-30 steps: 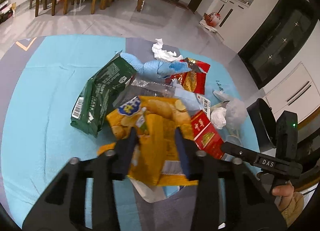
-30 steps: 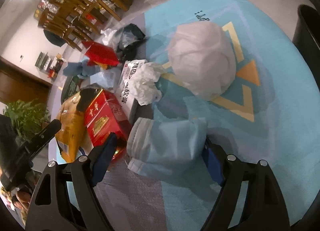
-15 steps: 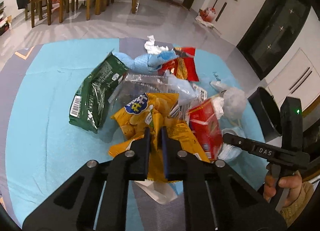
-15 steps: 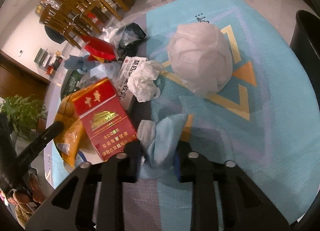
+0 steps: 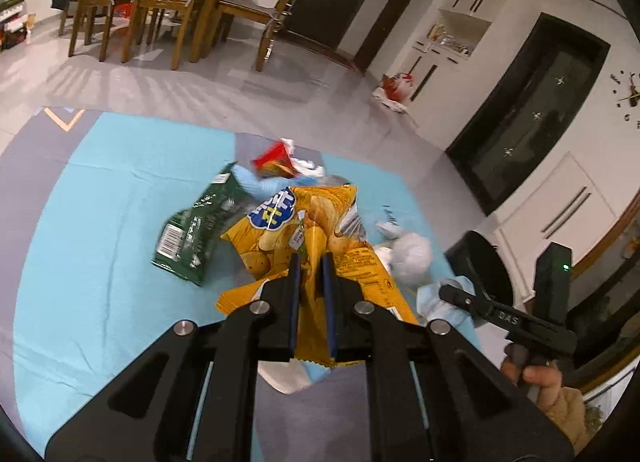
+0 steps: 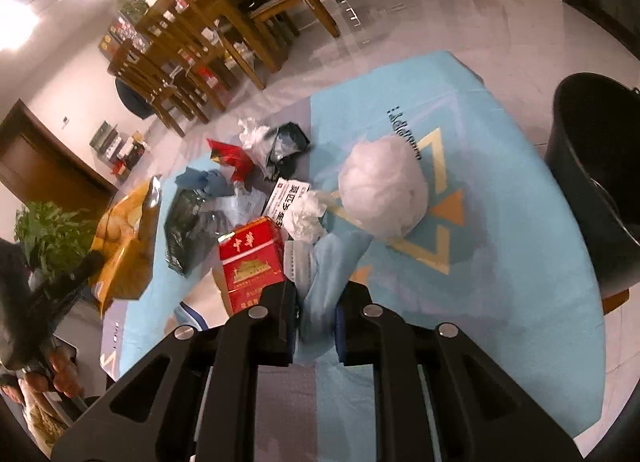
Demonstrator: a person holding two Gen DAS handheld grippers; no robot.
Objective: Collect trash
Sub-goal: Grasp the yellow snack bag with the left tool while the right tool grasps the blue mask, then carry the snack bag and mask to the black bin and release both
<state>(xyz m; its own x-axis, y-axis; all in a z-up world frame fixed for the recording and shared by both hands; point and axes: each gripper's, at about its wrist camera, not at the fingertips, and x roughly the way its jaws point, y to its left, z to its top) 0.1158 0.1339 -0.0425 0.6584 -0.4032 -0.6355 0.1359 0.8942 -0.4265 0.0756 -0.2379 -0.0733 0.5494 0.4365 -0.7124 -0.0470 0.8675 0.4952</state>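
Now my left fingers pinch the yellow chip bag, lifted beside the green packet; my right fingers clamp the blue face mask, just beside the red carton, near the black bin.

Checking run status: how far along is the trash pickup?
Early: nothing visibly binned. In hand: left gripper shut on the yellow chip bag, right gripper shut on the blue face mask. Left on the mat: green bag, red carton, white wads. Black bin sits right.
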